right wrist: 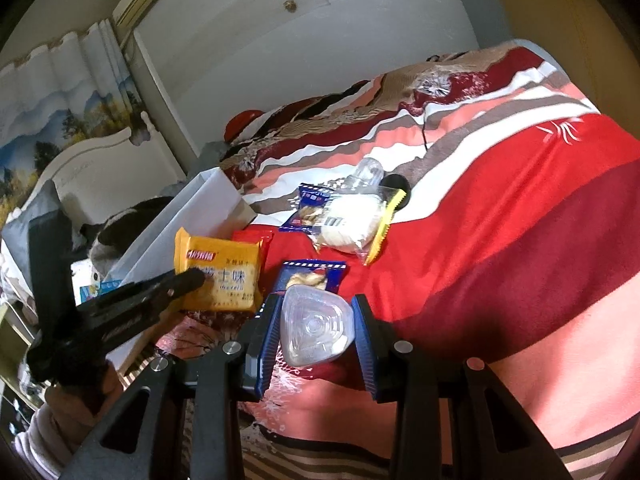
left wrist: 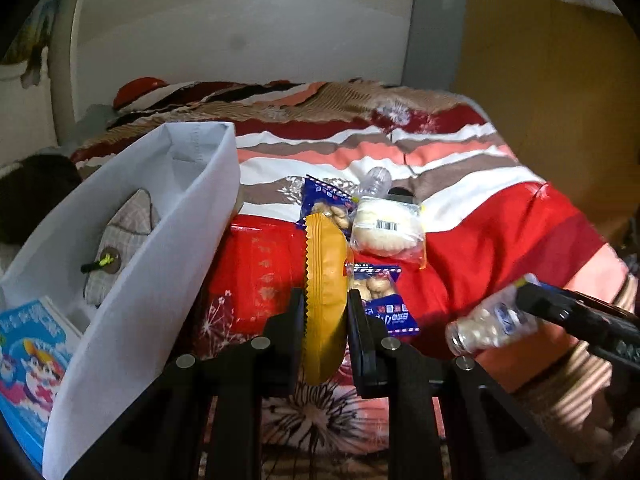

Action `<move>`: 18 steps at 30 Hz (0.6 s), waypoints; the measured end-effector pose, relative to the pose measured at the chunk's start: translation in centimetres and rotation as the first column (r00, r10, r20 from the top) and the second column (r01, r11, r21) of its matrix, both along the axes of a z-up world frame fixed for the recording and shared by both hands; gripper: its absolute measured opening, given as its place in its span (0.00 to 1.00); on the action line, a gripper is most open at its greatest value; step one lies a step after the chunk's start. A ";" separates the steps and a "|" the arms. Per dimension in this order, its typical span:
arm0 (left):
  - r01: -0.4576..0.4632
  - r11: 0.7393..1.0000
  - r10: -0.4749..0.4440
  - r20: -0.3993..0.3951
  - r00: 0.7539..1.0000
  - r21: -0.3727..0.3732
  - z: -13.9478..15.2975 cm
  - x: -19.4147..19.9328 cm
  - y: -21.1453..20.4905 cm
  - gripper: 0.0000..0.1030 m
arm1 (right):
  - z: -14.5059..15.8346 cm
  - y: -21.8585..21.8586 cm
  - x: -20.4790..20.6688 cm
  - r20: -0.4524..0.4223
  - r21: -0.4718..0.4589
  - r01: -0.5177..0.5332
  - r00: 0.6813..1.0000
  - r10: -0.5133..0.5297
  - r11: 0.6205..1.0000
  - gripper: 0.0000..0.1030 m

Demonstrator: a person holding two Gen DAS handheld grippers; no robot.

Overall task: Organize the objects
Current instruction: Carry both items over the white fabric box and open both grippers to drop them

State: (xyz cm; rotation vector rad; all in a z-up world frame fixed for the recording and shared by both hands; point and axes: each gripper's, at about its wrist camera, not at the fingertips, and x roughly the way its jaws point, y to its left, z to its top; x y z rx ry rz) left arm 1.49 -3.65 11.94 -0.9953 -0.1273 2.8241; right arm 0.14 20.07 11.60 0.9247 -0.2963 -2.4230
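My left gripper (left wrist: 325, 308) is shut on a yellow snack packet (left wrist: 326, 292), held edge-up above the bed; it also shows in the right wrist view (right wrist: 218, 276). My right gripper (right wrist: 316, 326) is shut on a clear plastic bottle (right wrist: 316, 330) with white tablets, seen bottom-on; it also shows in the left wrist view (left wrist: 486, 326). A white box (left wrist: 168, 248) stands left of the packet, with a pouch (left wrist: 120, 240) and a blue booklet (left wrist: 28, 356) inside. On the bed lie two blue nut packets (left wrist: 384, 300), a clear-wrapped bun (left wrist: 384, 232) and another clear bottle (left wrist: 374, 182).
A striped red, white and brown bedspread (left wrist: 480, 208) covers the bed. A red packet (left wrist: 260, 264) lies flat beside the box. A white wall and headboard (right wrist: 92, 168) stand behind. A dark round object (right wrist: 396, 184) lies behind the bun.
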 end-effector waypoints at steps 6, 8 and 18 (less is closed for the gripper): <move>0.017 0.996 -0.013 -0.045 0.999 0.082 0.5 1.3 -2.6 0.19 | 0.8 -1.9 -0.2 0.032 -0.064 -0.013 0.999 0.015 0.998 0.33; 0.025 0.994 -0.020 -0.048 0.999 0.110 0.7 1.6 -3.5 0.19 | 1.0 -2.5 -0.2 0.042 -0.082 -0.016 0.999 0.020 0.997 0.33; 0.023 0.987 0.008 -0.186 0.982 0.161 5.8 3.6 -6.3 0.19 | 5.2 -7.0 1.0 -0.044 -0.078 -0.062 0.997 0.058 0.995 0.33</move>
